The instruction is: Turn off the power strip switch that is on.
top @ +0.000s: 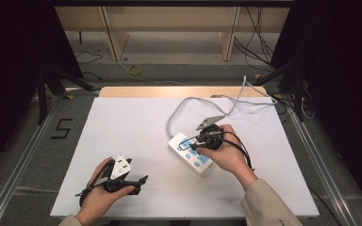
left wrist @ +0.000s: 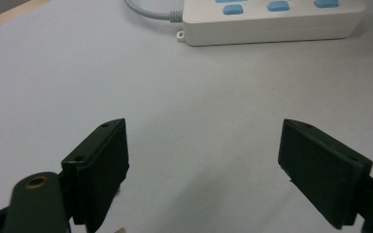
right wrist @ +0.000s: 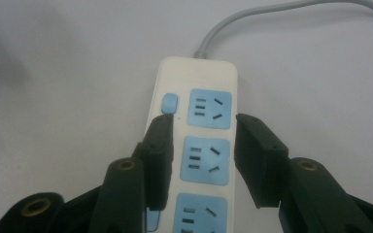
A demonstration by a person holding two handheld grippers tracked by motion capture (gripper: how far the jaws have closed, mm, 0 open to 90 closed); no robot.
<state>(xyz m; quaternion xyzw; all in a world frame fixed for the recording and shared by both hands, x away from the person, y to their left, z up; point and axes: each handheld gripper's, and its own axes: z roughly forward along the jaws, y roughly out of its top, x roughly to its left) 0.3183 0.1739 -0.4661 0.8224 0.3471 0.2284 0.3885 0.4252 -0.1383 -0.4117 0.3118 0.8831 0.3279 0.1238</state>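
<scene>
A white power strip (top: 201, 165) with blue sockets and blue switches lies right of the table's middle, and its grey cable (top: 202, 100) loops toward the far edge. My right gripper (top: 189, 145) hovers over the strip (right wrist: 199, 77), jaws a socket's width apart, one on each side of the middle socket. Its left fingertip sits just below a blue switch (right wrist: 168, 103). Whether the jaws touch the strip is unclear. My left gripper (top: 142, 181) rests near the front left of the table, wide open and holding nothing (left wrist: 204, 145). Beyond it lies the strip's side (left wrist: 272, 22).
The white tabletop (top: 132, 132) stretches bare between the two hands. Past the table's far edge stand wooden shelf legs (top: 113, 33) and loose cables on the floor (top: 134, 70). Dark stands flank the table at both sides.
</scene>
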